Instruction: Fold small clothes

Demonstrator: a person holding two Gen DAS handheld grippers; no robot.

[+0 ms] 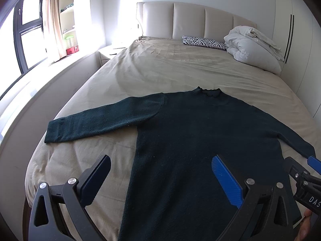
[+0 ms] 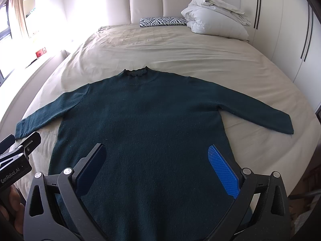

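Observation:
A dark green long-sleeved sweater lies flat and face up on the beige bed sheet, collar away from me, both sleeves spread out. It also shows in the right wrist view. My left gripper is open and empty above the sweater's lower left edge. My right gripper is open and empty above the sweater's lower body. The right gripper's tip shows at the right edge of the left wrist view. The left gripper's body shows at the left edge of the right wrist view.
A zebra-print pillow and a bundled white duvet lie at the padded headboard. A window ledge and curtain run along the left. White wardrobe doors stand on the right.

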